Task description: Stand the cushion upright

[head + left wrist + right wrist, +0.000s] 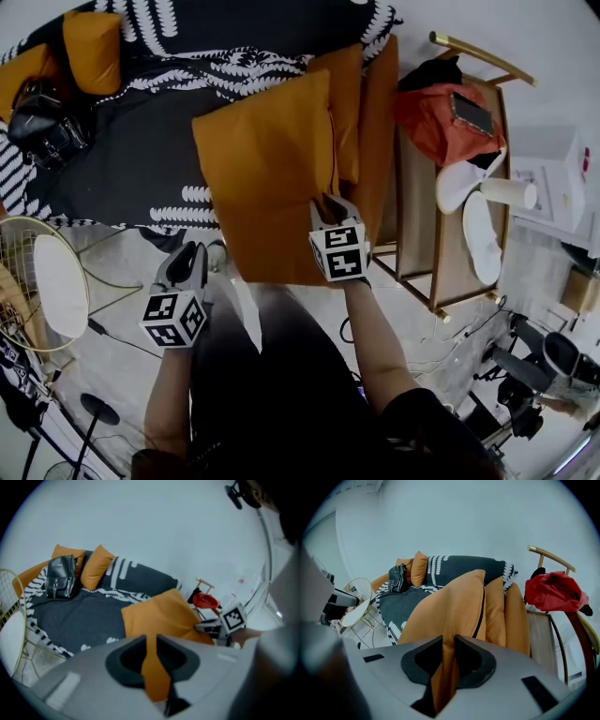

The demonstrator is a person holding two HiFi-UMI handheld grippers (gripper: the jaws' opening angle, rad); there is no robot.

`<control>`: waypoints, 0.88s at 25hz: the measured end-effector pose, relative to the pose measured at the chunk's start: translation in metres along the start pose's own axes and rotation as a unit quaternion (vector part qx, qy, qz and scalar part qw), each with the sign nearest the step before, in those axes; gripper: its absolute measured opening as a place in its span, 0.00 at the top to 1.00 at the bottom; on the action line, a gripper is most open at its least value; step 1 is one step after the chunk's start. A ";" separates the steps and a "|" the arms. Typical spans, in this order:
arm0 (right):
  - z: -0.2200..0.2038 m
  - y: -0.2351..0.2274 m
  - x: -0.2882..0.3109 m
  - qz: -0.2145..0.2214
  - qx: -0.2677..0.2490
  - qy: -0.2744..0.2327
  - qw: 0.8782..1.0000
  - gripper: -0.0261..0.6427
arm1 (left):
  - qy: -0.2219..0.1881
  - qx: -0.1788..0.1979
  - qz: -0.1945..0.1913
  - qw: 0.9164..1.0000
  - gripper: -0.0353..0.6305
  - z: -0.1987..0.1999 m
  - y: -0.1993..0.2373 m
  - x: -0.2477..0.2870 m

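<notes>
A large orange cushion (272, 178) lies tilted on the near edge of a bed with a dark patterned spread (141, 141). My right gripper (335, 208) is shut on the cushion's near right edge. In the right gripper view, orange fabric (459, 602) is pinched between the jaws of that gripper (449, 641). My left gripper (187, 255) is at the cushion's near left corner. In the left gripper view, a strip of the orange cushion (164, 613) runs through the narrow gap of the left gripper (151, 641). The right gripper's marker cube (233, 617) shows there too.
Two more orange cushions (370, 131) stand on edge right of the held one. Small orange cushions (92, 47) and a black bag (42, 122) lie at the bed's far left. A wooden chair (422, 234) holds a red bag (445, 122). A round wire side table (42, 281) stands on the left.
</notes>
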State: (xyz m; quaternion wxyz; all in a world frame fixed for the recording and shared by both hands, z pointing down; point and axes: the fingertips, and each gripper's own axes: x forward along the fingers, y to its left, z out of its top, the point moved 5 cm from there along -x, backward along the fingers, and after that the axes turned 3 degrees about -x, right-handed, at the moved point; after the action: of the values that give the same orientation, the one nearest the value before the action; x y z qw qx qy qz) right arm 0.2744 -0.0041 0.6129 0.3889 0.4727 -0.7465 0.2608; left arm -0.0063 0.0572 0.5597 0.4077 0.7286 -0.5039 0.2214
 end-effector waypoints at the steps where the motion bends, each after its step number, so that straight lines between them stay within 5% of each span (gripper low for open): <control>1: 0.001 0.001 -0.001 0.001 0.004 -0.003 1.000 0.88 | -0.001 -0.001 0.000 1.000 0.84 0.000 0.001 0.000; 22: 0.048 0.046 -0.041 0.078 -0.006 -0.061 0.995 0.95 | -0.046 -0.019 0.005 0.999 0.85 0.009 0.015 -0.007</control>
State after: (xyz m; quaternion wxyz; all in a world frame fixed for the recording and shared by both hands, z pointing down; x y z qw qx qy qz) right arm 0.2265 -0.0008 0.5508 0.3236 0.4257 -0.8050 0.2568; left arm -0.0233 0.0510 0.5551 0.3968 0.7273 -0.5304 0.1797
